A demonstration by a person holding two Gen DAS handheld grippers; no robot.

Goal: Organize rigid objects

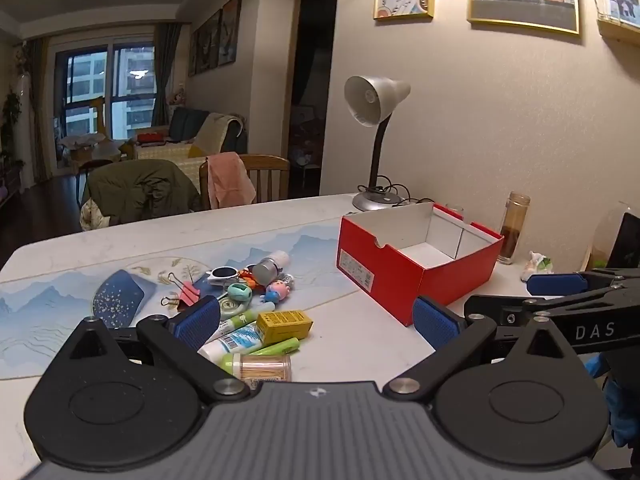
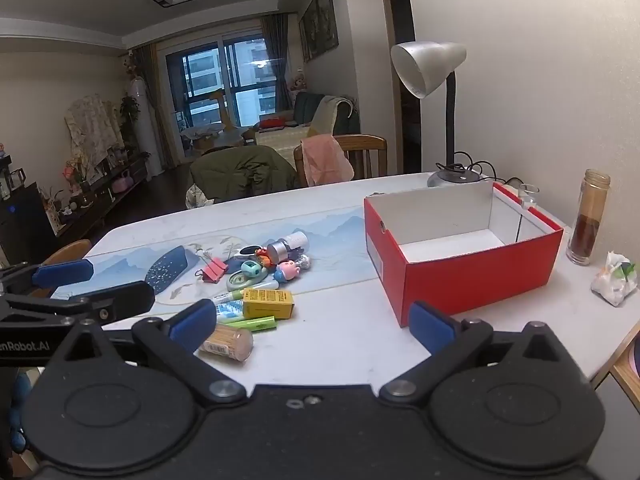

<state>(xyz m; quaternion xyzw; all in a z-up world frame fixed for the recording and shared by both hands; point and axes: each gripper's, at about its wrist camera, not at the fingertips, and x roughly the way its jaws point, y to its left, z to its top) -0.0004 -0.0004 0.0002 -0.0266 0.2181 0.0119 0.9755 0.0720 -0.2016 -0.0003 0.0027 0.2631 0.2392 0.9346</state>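
A pile of small rigid items lies on the white table (image 1: 360,340): a yellow box (image 1: 285,323), a toothpick jar (image 1: 264,367), green batteries (image 1: 280,347), a pink binder clip (image 1: 187,295), a pig figure (image 1: 278,291), a silver-capped bottle (image 1: 272,265). An empty red shoebox (image 1: 416,266) stands to their right. My left gripper (image 1: 316,322) is open and empty, above the table just in front of the pile. My right gripper (image 2: 312,322) is open and empty, between the pile (image 2: 260,280) and the shoebox (image 2: 464,248).
A desk lamp (image 2: 432,76) and cable stand behind the shoebox. A glass jar with brown contents (image 2: 588,220) and a crumpled wrapper (image 2: 614,284) are at the right. A blue-patterned mat (image 2: 224,240) lies under the pile. Chairs stand at the far table edge.
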